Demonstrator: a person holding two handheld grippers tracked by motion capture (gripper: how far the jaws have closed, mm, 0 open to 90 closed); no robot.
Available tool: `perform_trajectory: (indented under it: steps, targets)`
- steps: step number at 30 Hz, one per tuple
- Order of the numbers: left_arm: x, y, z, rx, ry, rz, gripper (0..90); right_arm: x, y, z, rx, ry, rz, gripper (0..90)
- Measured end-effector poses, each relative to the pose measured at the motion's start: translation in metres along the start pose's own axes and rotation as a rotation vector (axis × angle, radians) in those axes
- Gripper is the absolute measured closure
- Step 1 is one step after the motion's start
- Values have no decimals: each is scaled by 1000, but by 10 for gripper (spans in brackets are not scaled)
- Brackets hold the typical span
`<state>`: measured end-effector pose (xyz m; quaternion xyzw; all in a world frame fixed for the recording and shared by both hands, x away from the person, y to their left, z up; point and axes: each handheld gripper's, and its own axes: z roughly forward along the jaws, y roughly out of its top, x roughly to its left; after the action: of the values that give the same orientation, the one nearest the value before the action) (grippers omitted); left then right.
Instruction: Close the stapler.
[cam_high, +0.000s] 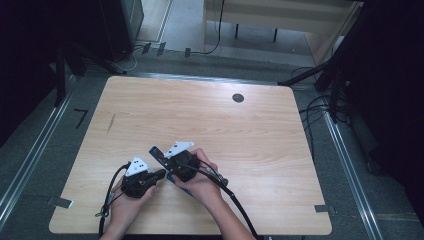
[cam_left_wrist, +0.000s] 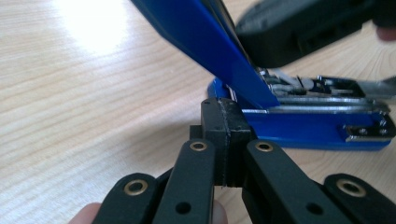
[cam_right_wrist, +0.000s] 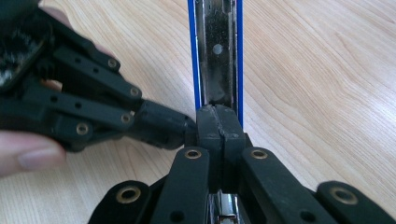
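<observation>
A blue stapler (cam_high: 158, 155) lies at the near middle of the wooden table (cam_high: 240, 130), between the two hands. In the left gripper view its blue top (cam_left_wrist: 210, 42) is swung up from the blue base (cam_left_wrist: 299, 128), baring the metal magazine. My left gripper (cam_left_wrist: 227, 135) is shut, its tips at the stapler's hinge end. My right gripper (cam_right_wrist: 218, 126) is shut too, pads together, over the shiny staple channel (cam_right_wrist: 217, 56) that runs away from it. The left gripper (cam_right_wrist: 173, 125) reaches in from the left and touches the right one's tips.
A round cable hole (cam_high: 238, 98) sits in the table's far side, and a dark streak (cam_high: 111, 122) marks its left part. Black cables trail from both grippers off the near edge. Dark stands and floor cables flank the table; a light desk (cam_high: 280, 20) stands behind.
</observation>
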<state>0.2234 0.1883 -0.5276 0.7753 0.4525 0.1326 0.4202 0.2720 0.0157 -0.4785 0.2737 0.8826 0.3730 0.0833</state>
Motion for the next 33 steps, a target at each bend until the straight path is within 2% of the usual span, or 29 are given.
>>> perform_trajectory:
  steps: [3,11,17,22,24,29,33]
  targets:
    - [-4,0,-1,-11,-16,-7,900,1,0,-2,-1,-6,7,900]
    - [-24,-2,3,-11,-31,41,900,-2,0,-7,-17,-17,3,900]
    - [-31,-3,6,-20,-43,57,900,-1,-2,-10,-18,-22,0,900]
    - [-38,-5,9,-22,-65,93,900,-1,-4,-14,-24,-22,0,900]
    - [-41,-5,11,-15,-54,103,900,-1,-4,-16,-29,-26,0,900]
    - [-40,-4,13,-3,-50,91,900,0,-5,-18,-33,-26,-2,900]
    - [-42,-4,14,2,-39,99,900,-1,-7,-19,-40,-27,3,900]
